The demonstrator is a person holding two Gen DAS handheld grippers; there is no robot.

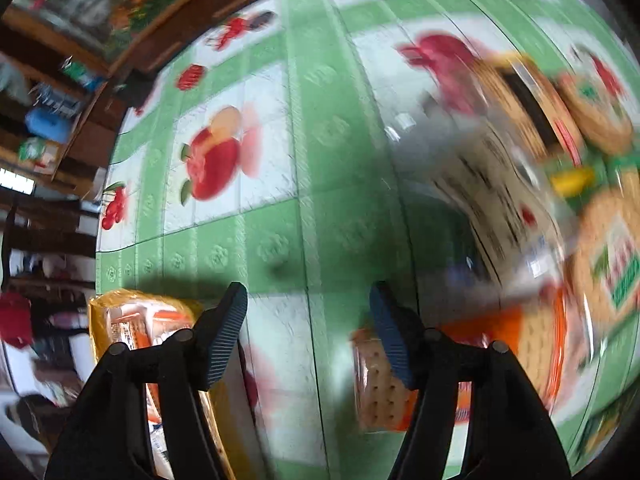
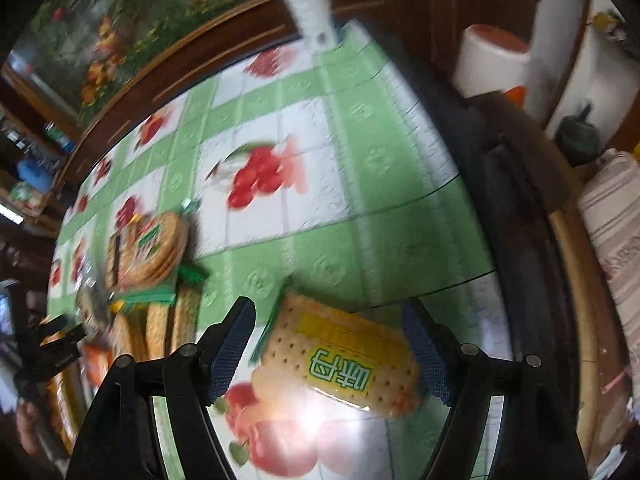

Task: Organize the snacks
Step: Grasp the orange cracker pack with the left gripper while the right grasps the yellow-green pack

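Observation:
My right gripper point(image 2: 330, 344) is open over the green fruit-print tablecloth point(image 2: 320, 128). A flat cracker packet with green lettering point(image 2: 340, 360) lies on the cloth between its fingers, apart from the pads. A pile of round-biscuit packets point(image 2: 148, 252) lies at the left. My left gripper point(image 1: 308, 332) is open and empty above the cloth point(image 1: 304, 160). Blurred biscuit packets point(image 1: 580, 208) lie to its right, an orange cracker packet point(image 1: 384, 384) by its right finger, and a yellow packet point(image 1: 132, 324) under its left finger.
The table's left edge point(image 1: 100, 240) drops to a cluttered room. A dark wooden bench point(image 2: 400, 4) runs along the far side. A white bottle point(image 2: 308, 0) stands at the far table edge. A white roll point(image 2: 492, 60) and striped cloth point(image 2: 612, 232) are at the right.

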